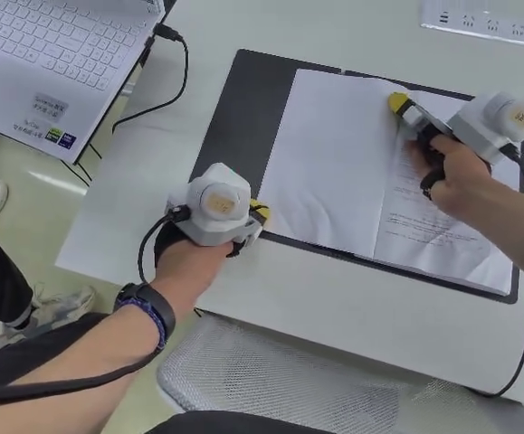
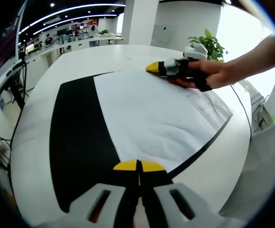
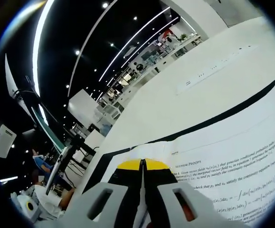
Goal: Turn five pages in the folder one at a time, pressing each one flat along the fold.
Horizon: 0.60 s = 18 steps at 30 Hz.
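white table (image 1: pixel 352 27) carries the black folder (image 1: pixel 239 117), lying open, blank page (image 1: pixel 334 163) left of the fold. right claw (image 1: pixel 397 102), tips together, rests by the fold's top. left claw (image 1: pixel 258 214), also closed, sits at the folder's near edge.

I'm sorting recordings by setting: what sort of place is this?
Probably an open-plan office: a white laptop and power strip on a big white table, with desk rows under strip ceiling lights behind.
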Tool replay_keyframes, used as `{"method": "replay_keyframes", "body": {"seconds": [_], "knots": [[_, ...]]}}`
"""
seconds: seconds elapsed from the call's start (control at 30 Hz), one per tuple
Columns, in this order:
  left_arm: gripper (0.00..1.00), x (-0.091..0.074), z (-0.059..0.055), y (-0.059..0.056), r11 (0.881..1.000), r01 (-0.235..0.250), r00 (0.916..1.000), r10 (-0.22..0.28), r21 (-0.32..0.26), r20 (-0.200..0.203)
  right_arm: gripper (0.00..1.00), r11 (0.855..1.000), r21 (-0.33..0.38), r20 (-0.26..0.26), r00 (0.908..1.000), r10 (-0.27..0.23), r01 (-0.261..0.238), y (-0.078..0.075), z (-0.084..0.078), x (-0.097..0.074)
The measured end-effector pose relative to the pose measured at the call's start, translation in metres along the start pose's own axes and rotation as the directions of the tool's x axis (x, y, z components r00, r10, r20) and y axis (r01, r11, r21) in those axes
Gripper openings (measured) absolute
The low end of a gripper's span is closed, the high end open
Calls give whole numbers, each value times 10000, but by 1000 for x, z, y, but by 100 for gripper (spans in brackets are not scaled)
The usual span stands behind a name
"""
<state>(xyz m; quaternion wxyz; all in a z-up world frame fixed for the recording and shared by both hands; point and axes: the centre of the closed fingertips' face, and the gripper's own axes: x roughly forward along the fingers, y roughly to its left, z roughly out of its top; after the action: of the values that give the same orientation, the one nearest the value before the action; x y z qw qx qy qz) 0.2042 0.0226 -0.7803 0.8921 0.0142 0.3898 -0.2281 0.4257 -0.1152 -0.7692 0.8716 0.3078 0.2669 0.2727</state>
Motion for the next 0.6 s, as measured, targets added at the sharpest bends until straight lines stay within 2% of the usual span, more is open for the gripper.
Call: {"method": "replay_keyframes", "body": {"seconds": [0.13, 0.37, 0.5, 0.6], "knots": [[0, 1, 0, 1, 10000, -9, 10000, 9, 39, -51, 0, 9988, -406, -368, 9990, 255, -270, 2, -8, -3], [0, 5, -3, 3, 10000, -23, 10000, 23, 57, 11, 0, 9983, -374, -358, 9984, 430, -444, 16, -24, -24], [0, 9, -4, 6, 10000, -64, 10000, 64, 60, 9, 0, 9984, -125, -219, 9982, 554, -557, 21, -31, -40], [0, 9, -5, 6, 9999, -84, 10000, 84, 110, 27, 0, 9972, -273, -273, 9973, 683, -690, 29, -39, -50]]}}
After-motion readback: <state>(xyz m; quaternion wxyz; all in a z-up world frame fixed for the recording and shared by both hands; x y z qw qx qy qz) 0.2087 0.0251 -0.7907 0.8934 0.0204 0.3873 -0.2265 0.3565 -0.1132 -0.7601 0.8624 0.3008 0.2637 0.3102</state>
